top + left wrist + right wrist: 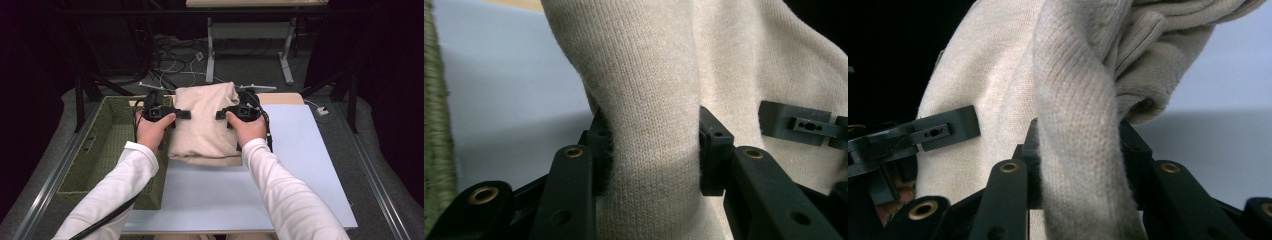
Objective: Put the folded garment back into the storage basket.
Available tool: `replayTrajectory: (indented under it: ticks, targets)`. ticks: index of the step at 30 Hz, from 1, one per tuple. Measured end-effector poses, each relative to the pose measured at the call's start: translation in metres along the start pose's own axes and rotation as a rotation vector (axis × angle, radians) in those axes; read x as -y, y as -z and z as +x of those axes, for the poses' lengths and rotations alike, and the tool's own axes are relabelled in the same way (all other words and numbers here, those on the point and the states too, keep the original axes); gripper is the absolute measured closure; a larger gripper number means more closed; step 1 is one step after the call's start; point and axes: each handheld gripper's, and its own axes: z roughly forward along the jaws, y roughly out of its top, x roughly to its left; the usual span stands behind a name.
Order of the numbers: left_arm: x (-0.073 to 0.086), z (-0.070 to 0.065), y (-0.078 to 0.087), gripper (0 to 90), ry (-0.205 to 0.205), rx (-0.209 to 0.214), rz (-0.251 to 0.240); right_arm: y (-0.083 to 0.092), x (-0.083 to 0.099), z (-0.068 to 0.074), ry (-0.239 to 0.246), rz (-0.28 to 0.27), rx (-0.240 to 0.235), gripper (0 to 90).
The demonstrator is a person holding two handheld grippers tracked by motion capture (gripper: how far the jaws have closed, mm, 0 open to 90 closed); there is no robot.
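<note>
Beige folded sweater hangs pinched between the left claw and right claw; keep both level while carrying toward the green basket, left of frame.

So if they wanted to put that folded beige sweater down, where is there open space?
The pale blue mat is bare to the right of the sweater and in front of it, between the person's sleeves. The green woven basket on the left looks open inside too. The middle is crowded: the left gripper and right gripper clamp the sweater's sides.
</note>
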Motion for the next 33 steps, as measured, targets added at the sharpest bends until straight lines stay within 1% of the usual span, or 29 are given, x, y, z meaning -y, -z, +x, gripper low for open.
replayTrajectory:
  ticks: [2,5,6,7,8,9,10,11,12,13,14,15,16,17,19,20,22,23,26,27,28,30,32,33]
  targets:
    - [-0.002,0.004,0.007,61.4,0.007,0.003,0.004,-0.003,0.001,0.008,0.007,-0.004,-0.003,65.2]
    - [-0.003,0.011,0.016,61.4,0.018,0.002,-0.001,-0.007,0.002,0.017,0.002,0.000,-0.010,65.2]
    - [-0.003,0.013,0.019,61.4,0.018,0.002,0.003,-0.010,0.002,0.023,0.007,0.012,-0.009,65.3]
    - [-0.003,0.015,0.021,61.4,0.022,-0.001,0.002,-0.010,0.002,0.023,0.007,0.012,-0.009,65.3]
    - [-0.003,0.018,0.024,61.4,0.029,-0.002,-0.002,-0.012,0.002,0.027,0.005,0.017,-0.010,65.2]
    - [-0.004,0.019,0.026,61.4,0.035,-0.001,-0.007,-0.013,0.001,0.031,0.014,0.023,-0.009,65.2]
    - [-0.005,0.023,0.030,61.4,0.032,0.000,-0.004,-0.014,0.001,0.033,0.012,0.023,-0.011,65.2]
    - [-0.005,0.024,0.033,61.4,0.040,0.002,-0.010,-0.016,0.001,0.037,0.018,0.020,-0.016,65.2]
    - [-0.006,0.026,0.036,61.4,0.034,-0.001,-0.010,-0.017,0.000,0.040,0.015,0.024,-0.017,65.2]
    - [-0.007,0.028,0.038,61.4,0.034,-0.003,-0.008,-0.019,0.000,0.043,0.025,0.022,-0.017,65.2]
    - [-0.008,0.030,0.041,61.5,0.040,-0.004,-0.016,-0.020,0.000,0.047,0.030,0.023,-0.017,65.2]
    - [-0.009,0.032,0.044,61.5,0.038,-0.009,-0.011,-0.022,-0.001,0.050,0.037,0.022,-0.018,65.2]
    - [-0.010,0.035,0.048,61.5,0.037,-0.013,-0.018,-0.025,-0.001,0.054,0.042,0.022,-0.019,65.2]
    - [-0.011,0.037,0.050,61.5,0.033,-0.015,-0.011,-0.028,-0.001,0.058,0.045,0.027,-0.021,65.2]
    - [-0.013,0.043,0.056,61.5,0.038,-0.017,-0.017,-0.032,-0.001,0.064,0.051,0.033,-0.023,65.2]
    - [-0.014,0.045,0.059,61.5,0.040,-0.020,-0.013,-0.034,-0.001,0.067,0.055,0.035,-0.025,65.2]
    - [-0.015,0.049,0.065,61.5,0.052,-0.022,-0.025,-0.038,0.000,0.074,0.061,0.039,-0.031,65.2]
    - [-0.016,0.053,0.069,61.5,0.037,-0.028,-0.014,-0.041,0.000,0.077,0.061,0.038,-0.033,65.2]
    - [-0.017,0.059,0.080,61.5,0.042,-0.041,-0.015,-0.047,0.001,0.087,0.068,0.048,-0.040,65.1]
    - [-0.017,0.060,0.084,61.5,0.051,-0.045,-0.015,-0.049,0.002,0.091,0.075,0.049,-0.042,65.2]
    - [-0.017,0.062,0.087,61.5,0.045,-0.049,-0.014,-0.051,0.002,0.095,0.075,0.051,-0.043,65.1]
    - [-0.016,0.066,0.096,61.5,0.053,-0.051,-0.020,-0.054,0.003,0.102,0.087,0.051,-0.045,65.1]
    - [-0.014,0.070,0.102,61.5,0.063,-0.053,-0.030,-0.056,0.006,0.110,0.088,0.050,-0.050,65.2]
    - [-0.014,0.072,0.105,61.5,0.061,-0.053,-0.023,-0.057,0.007,0.114,0.094,0.050,-0.051,65.2]
